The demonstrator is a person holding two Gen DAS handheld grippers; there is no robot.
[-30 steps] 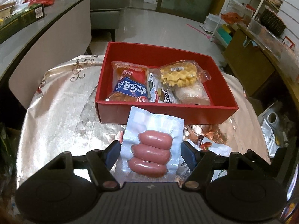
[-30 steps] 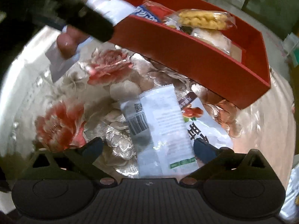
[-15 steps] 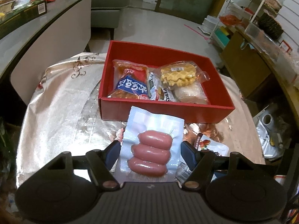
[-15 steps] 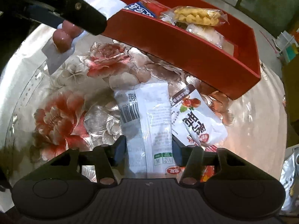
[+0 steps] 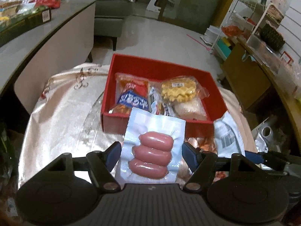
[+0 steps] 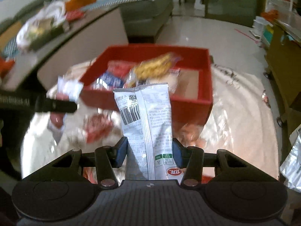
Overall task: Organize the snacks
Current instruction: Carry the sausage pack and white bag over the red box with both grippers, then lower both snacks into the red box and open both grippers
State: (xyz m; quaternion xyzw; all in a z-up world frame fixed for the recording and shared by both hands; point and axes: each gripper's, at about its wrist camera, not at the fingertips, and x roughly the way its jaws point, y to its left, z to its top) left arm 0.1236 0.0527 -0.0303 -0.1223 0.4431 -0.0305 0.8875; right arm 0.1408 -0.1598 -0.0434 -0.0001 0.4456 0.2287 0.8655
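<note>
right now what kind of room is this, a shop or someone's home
Most likely a home living room, not a shop. A grey sofa stands behind a low table, a white wire storage rack holds household clutter, and the red snack box sits on a floral tablecloth.

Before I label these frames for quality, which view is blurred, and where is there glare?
Right wrist view: motion blur smears the red cardboard box; the held white barcode packet stays sharp. Left wrist view: crisp, glare on the shiny tablecloth.
</note>
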